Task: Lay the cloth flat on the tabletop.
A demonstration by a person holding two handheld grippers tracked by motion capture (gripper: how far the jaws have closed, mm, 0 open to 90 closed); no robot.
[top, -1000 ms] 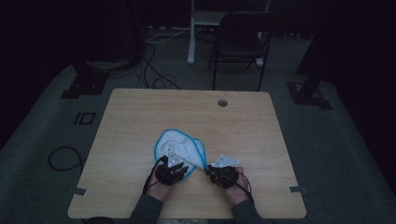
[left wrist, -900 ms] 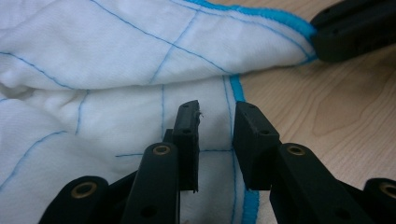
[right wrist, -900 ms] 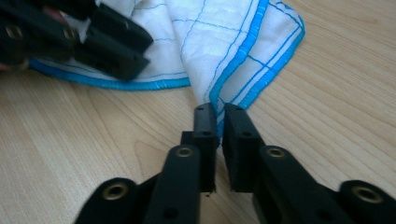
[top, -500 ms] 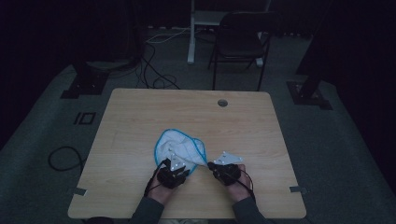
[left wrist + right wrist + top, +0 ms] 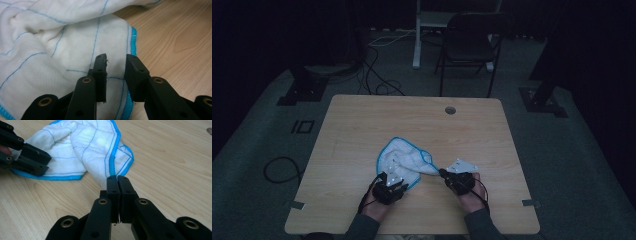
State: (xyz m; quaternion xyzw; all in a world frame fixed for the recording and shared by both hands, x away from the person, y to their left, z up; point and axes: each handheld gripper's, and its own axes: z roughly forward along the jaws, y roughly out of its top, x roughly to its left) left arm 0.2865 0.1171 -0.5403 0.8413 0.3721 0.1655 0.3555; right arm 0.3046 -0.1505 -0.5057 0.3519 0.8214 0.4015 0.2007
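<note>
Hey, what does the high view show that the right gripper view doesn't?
The high view alone shows the black chair, floor cables and the person's forearms. The right gripper view alone shows, close up, the right claw shut on a bunched corner of the white, blue-edged cloth. Both share the cloth, the wooden table, its round hole and the left claw at the cloth's edge.

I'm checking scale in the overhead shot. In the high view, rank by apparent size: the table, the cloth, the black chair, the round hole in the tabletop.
1. table
2. black chair, though it stands farther from the camera, so it looks smaller than it is
3. cloth, bunched up
4. round hole
</note>
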